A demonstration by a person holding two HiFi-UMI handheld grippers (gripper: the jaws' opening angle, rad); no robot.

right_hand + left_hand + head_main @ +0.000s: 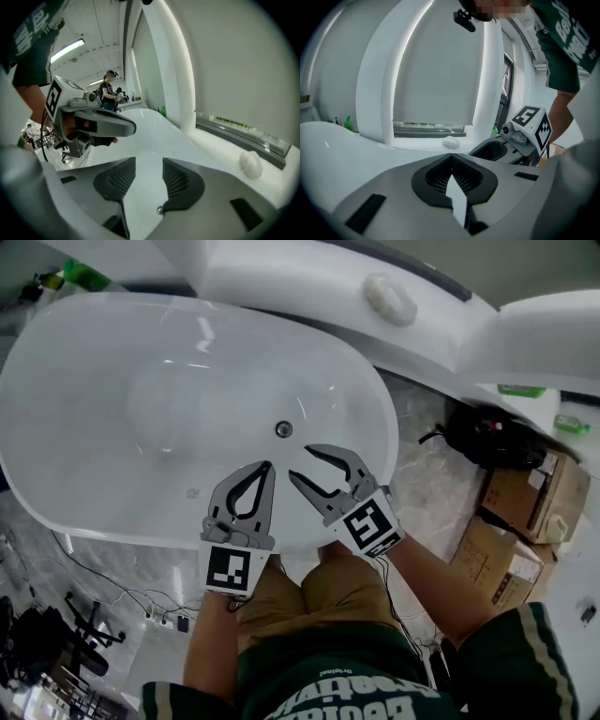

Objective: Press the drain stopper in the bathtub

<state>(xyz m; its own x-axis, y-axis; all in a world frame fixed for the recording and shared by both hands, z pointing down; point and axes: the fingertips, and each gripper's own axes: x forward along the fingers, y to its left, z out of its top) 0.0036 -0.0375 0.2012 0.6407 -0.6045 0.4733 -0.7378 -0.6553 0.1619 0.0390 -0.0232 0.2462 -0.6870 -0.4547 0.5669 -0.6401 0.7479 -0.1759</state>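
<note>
Grey left gripper (266, 468) had its jaws closed tip to tip. Grey right gripper (301, 462) had its jaws spread apart. Both hung over the glossy white oval bathtub (75, 390), near its front rim. A small round shiny metal drain stopper (283, 429) sat in the bathtub's floor, just past the jaw tips. White lettering on the person's green shirt (309, 667) could not be read.
</note>
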